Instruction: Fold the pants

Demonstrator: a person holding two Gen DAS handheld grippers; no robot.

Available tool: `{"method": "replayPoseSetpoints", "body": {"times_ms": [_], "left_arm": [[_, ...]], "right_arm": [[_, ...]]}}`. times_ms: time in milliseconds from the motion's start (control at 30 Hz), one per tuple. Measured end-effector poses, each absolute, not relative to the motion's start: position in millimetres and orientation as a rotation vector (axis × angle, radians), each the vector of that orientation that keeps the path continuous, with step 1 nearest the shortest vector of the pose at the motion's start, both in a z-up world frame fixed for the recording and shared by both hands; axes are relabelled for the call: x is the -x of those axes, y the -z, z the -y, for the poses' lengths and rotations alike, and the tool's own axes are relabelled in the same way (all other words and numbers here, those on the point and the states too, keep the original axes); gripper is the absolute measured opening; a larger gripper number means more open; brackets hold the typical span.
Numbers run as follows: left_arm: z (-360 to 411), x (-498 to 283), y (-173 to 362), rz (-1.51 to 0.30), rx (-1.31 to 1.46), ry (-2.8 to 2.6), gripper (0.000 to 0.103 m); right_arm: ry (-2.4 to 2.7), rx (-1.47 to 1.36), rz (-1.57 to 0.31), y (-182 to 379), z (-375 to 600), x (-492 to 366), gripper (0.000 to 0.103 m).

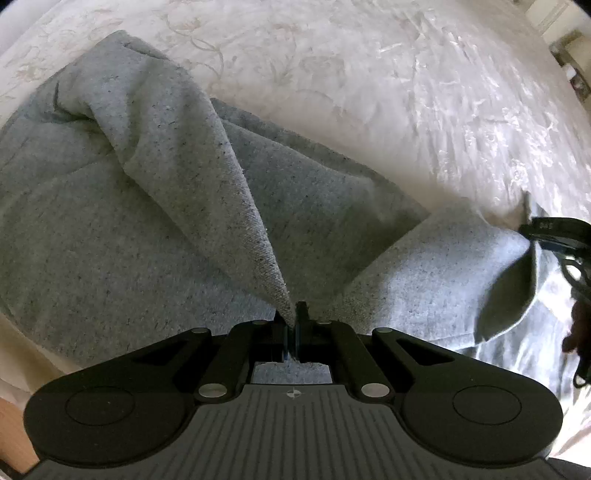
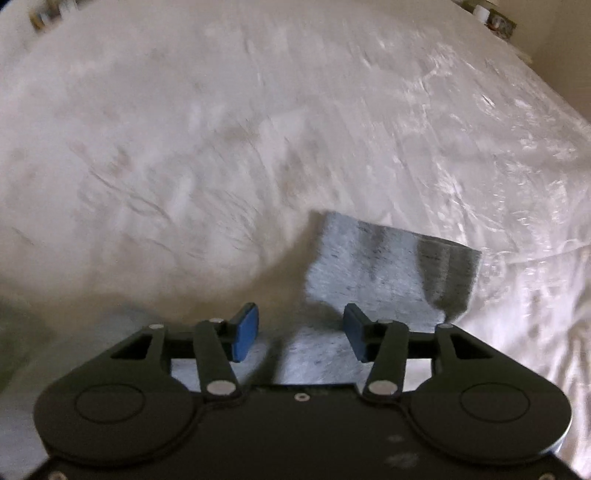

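Note:
Grey heathered pants (image 1: 110, 229) lie across a white embroidered bedspread (image 1: 369, 74). My left gripper (image 1: 293, 321) is shut on a fold of the pants and holds it lifted, so the cloth runs up in a taut ridge from the jaws to the far left. My right gripper (image 2: 301, 332) is open, its blue pads (image 2: 245, 330) apart, just above a grey end of the pants (image 2: 373, 269) that lies on the bed. The right wrist view is motion-blurred. The right gripper also shows at the right edge of the left wrist view (image 1: 561, 236).
The white bedspread (image 2: 184, 147) fills the space beyond the pants in both views. Small objects on a ledge (image 2: 496, 18) stand past the far edge of the bed. A strip of wood (image 1: 11, 435) shows at the lower left.

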State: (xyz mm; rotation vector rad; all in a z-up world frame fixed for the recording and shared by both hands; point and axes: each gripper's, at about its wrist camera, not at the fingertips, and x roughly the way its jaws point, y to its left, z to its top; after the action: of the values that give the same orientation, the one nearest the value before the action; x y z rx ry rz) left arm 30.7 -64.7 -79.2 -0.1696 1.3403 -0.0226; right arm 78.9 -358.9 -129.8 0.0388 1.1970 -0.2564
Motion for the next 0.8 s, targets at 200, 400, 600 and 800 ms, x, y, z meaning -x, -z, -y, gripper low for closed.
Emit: {"method": "replayPoseSetpoints", "body": {"times_ms": [200, 400, 600, 800], "left_arm": [[58, -16, 47, -1.211, 0.092, 0.079, 0.003], [53, 2, 35, -1.173, 0.041, 0.180, 0.003], [50, 12, 79, -1.323, 0.012, 0.202, 0.003], [51, 12, 86, -1.321, 0.010, 0.172, 0.003]], "right_arm": [[0.326, -0.185, -1.039, 77, 402, -51, 0.004], [0.507, -0.436, -0.880, 28, 461, 66, 0.004], [0.591, -0.590, -1.032, 99, 467, 144, 0.004], [0.604, -0.722, -1.008, 128, 460, 179, 0.014]]}}
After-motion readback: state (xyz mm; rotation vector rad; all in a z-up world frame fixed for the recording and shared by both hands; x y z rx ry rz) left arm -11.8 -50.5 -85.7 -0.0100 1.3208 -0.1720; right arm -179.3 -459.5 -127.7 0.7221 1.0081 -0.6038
